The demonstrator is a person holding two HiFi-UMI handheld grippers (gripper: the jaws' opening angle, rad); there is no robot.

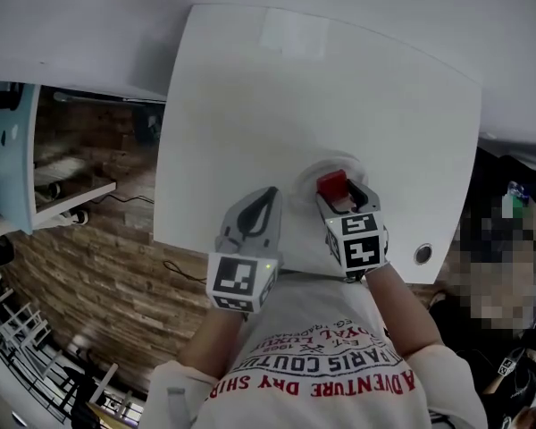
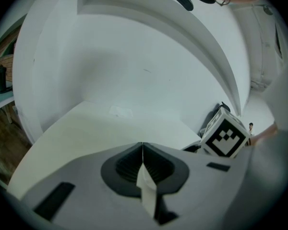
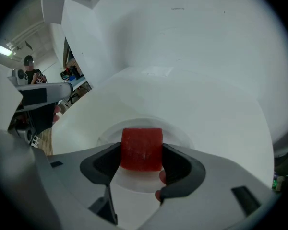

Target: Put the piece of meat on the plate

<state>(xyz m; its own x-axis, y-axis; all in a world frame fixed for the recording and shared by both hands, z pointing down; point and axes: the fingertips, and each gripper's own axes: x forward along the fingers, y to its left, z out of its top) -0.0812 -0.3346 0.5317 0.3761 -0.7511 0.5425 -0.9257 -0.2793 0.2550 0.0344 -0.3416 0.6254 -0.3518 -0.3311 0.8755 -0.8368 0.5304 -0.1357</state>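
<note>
Shows the left gripper (image 2: pixel 142 147) with jaws pressed together above the white worktop (image 2: pixel 101 128); catches the right gripper's marker cube (image 2: pixel 226 137) at four o'clock.

The right tool (image 1: pixel 344 200) and meat (image 1: pixel 331 184) cover most of the plate (image 1: pixel 307 172).

White table (image 1: pixel 250 105), brown patterned floor (image 1: pixel 98 275)
</note>
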